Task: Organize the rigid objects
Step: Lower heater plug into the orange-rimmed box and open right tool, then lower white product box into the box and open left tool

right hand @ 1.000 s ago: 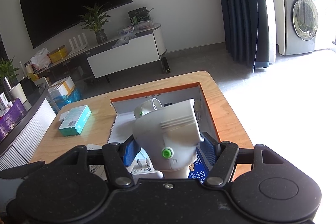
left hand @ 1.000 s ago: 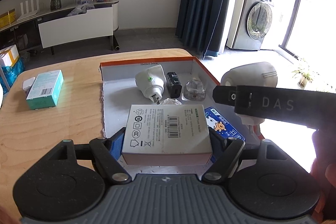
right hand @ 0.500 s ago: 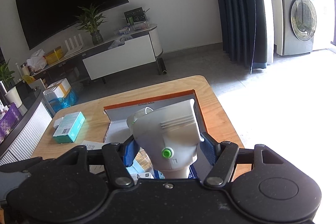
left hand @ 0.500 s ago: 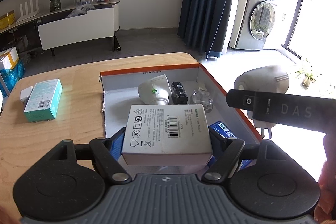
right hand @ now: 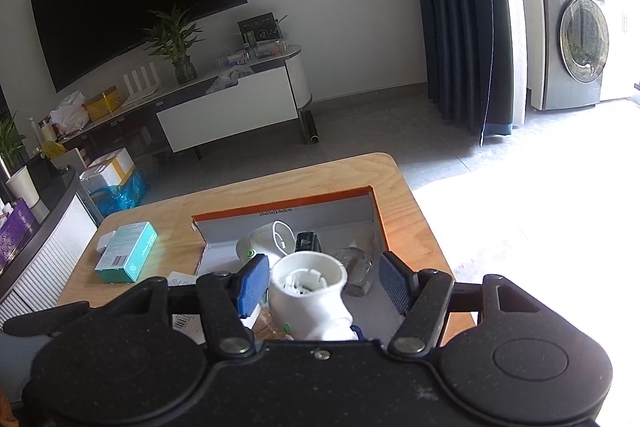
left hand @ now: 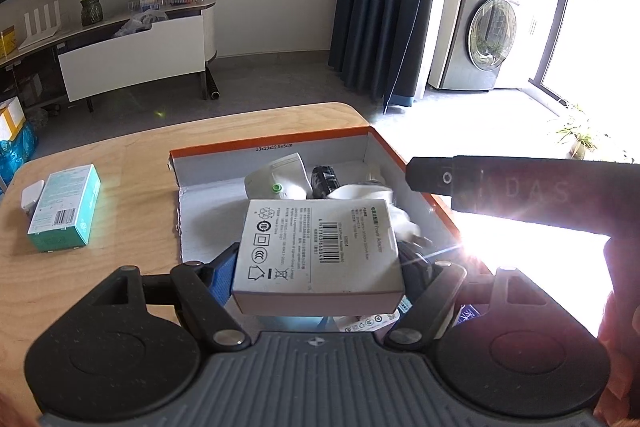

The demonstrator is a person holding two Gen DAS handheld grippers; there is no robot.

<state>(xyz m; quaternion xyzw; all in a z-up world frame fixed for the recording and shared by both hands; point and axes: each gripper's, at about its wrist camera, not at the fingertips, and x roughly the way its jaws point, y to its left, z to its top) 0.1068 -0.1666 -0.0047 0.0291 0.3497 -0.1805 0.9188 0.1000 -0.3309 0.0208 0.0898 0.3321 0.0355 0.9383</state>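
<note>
My left gripper point(left hand: 320, 267) is shut on a white power-adapter box point(left hand: 320, 247), holding it above the near end of the orange-rimmed cardboard tray point(left hand: 272, 143). My right gripper point(right hand: 324, 281) hovers over the same tray point(right hand: 280, 207), and its jaws are closing. A white plug adapter point(right hand: 308, 287) stands between them with its round end up. There is a gap to the right pad, so neither pad presses on it. In the left wrist view the right gripper point(left hand: 520, 187) shows as a black bar at the right.
The tray also holds another white adapter with a green button point(left hand: 276, 181), a black item point(left hand: 324, 179) and a clear item point(right hand: 358, 267). A teal box point(left hand: 64, 215) and a small white plug point(left hand: 32, 195) lie on the wooden table point(left hand: 120, 167) to the left.
The white adapter has left the right gripper's pads and tipped down into the tray, round end up. Both grippers have drawn back a little from the tray's far end.
</note>
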